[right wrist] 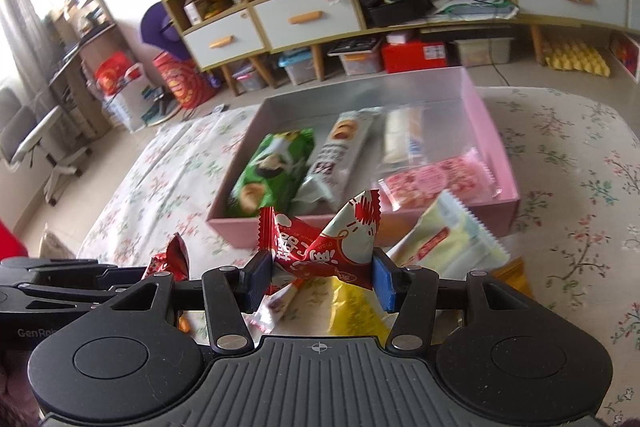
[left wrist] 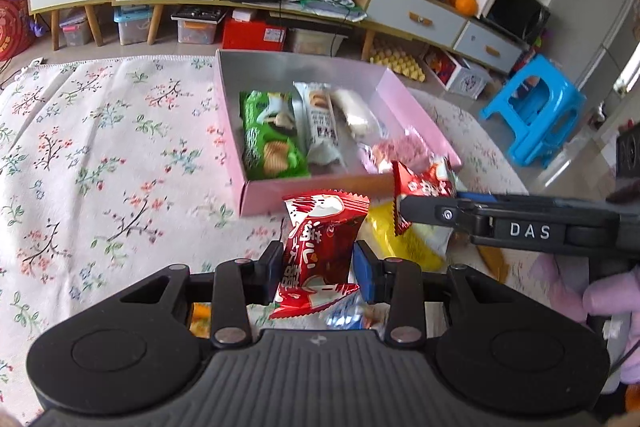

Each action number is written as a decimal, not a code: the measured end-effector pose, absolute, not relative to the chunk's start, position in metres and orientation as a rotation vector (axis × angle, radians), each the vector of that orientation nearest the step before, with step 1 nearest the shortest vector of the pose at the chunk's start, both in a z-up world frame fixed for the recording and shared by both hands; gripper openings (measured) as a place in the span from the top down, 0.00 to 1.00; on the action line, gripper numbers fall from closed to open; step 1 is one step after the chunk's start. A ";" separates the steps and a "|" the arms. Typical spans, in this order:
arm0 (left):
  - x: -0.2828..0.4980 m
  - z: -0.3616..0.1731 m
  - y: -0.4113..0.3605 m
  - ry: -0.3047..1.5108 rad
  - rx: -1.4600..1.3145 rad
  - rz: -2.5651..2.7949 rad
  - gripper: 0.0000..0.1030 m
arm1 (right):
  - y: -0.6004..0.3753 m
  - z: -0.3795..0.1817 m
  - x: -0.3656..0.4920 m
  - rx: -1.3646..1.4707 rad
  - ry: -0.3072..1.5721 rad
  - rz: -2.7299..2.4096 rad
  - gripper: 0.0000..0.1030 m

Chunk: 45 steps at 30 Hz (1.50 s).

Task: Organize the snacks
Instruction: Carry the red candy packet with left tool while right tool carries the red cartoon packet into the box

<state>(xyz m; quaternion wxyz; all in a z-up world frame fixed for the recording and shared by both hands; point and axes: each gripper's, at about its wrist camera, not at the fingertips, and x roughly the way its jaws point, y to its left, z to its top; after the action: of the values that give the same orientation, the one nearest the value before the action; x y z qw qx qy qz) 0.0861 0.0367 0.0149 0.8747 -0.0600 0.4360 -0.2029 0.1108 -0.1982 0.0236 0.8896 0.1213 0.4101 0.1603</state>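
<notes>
Both grippers are carrying one red packet apiece, left gripper [left wrist: 316, 263] clamping its packet [left wrist: 320, 247] and right gripper [right wrist: 320, 277] clamping another [right wrist: 324, 247], just short of the pink box [left wrist: 416, 107] holding four snacks, so next is likely reaching over the near wall and releasing.

Your left gripper [left wrist: 316, 267] and right gripper [right wrist: 322, 277] are matt black plastic with ribbed grey housings and smooth blue pads, and each pinches a glossy, crinkled red foil wrapper: left snack [left wrist: 320, 251], right snack [right wrist: 324, 247]. The pink box [left wrist: 320, 195] looks like matt card outside with a dull silvery lining, and the packets in it are shiny film. Under it all lies a soft, matt floral cloth [left wrist: 100, 155].
</notes>
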 end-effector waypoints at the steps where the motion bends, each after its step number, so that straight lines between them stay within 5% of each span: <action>1: 0.089 0.016 0.035 0.906 -0.135 -0.417 0.66 | -0.201 0.024 0.112 0.263 0.852 0.326 0.50; 45: 0.227 0.008 -0.034 0.847 0.004 -0.180 0.64 | -0.274 0.005 0.213 0.428 0.828 0.198 0.48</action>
<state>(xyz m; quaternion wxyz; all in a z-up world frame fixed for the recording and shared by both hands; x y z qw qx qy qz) 0.2275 -0.0338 0.0079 0.9078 0.0019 0.4102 -0.0870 0.2134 -0.2741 0.0052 0.8886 0.2060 0.3986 0.0952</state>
